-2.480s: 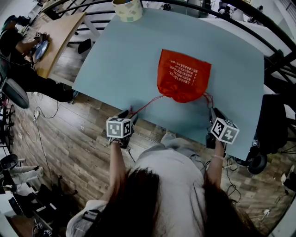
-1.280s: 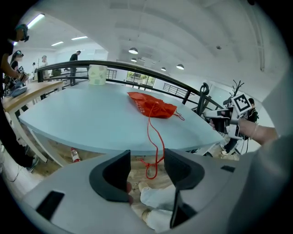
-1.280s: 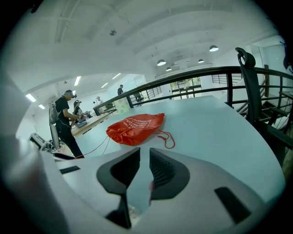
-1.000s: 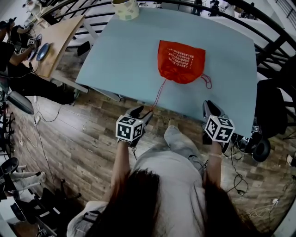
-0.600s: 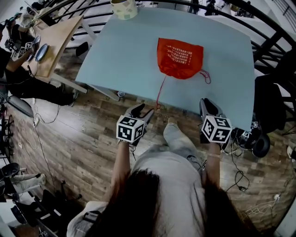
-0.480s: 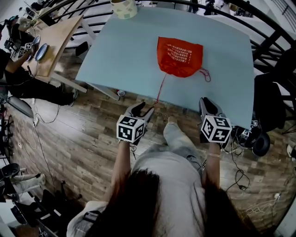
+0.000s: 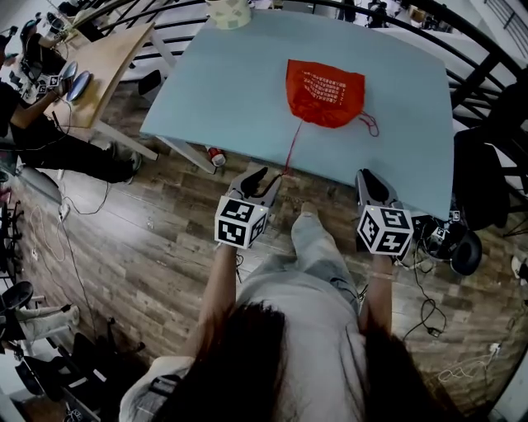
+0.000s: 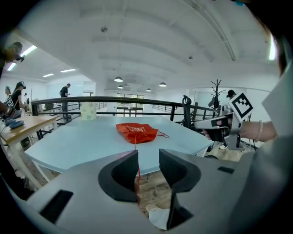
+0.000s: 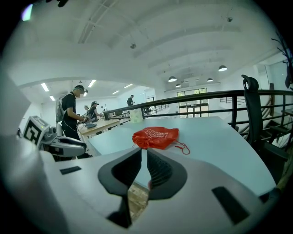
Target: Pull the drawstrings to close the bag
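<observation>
The red drawstring bag [image 7: 324,81] lies on the light blue table [image 7: 231,91], its mouth gathered toward me. Its left drawstring [image 7: 292,147] runs straight to the table's near edge and hangs over it. My left gripper [image 7: 266,180] sits just below that edge. In the left gripper view its jaws [image 8: 148,153] are closing with a clear gap, and the red drawstring [image 8: 137,172] hangs between them along the left finger. The right drawstring [image 7: 370,124] lies loose beside the bag. My right gripper [image 7: 369,180] is shut off the table edge, nothing between its fingers [image 9: 144,153].
A pale roll [image 7: 229,12] stands at the table's far edge. A wooden desk [image 7: 99,58] with people at it is to the left, a black railing [image 7: 429,21] behind, a dark office chair [image 7: 483,194] to the right. Wooden floor lies below my grippers.
Both grippers have drawn back from the table edge. The right drawstring has dropped onto the table. The left drawstring now runs straight, and the left gripper has edged up toward it.
</observation>
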